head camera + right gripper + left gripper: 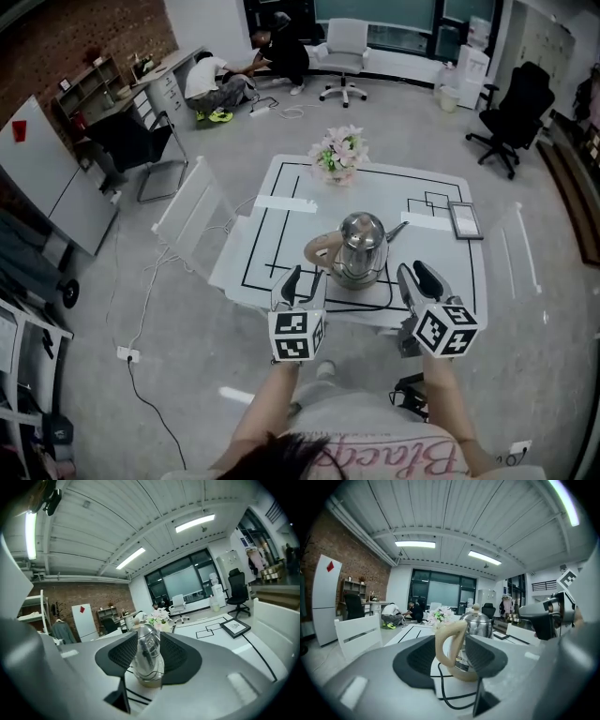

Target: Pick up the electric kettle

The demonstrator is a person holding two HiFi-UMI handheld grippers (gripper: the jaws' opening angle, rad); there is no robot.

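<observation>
Kettle: a shiny metal kettle [362, 246] with a beige handle [319, 251] stands upright near the front edge of the white worktop [281, 202], at the centre of the head view; its spout points to the right of the frame.
Cord: a black cord [361, 307] curves along the worktop just in front of the kettle's base.
Left tool: the left tool [305, 279] sits low at the front edge, just left of the kettle. In the left gripper view its jaws are spread, and the beige handle stands in the gap between them; whether the pads touch it cannot be told.
Right tool: the right tool [419, 279] is at the kettle's right, a little apart from it. In the right gripper view its jaws are spread and grip nothing, with the kettle's body showing beyond the gap.
Flowers: a bunch of pale flowers [338, 156] stands at the far edge of the worktop.
Frame: a small picture frame [465, 221] lies flat at the right of the worktop.
</observation>
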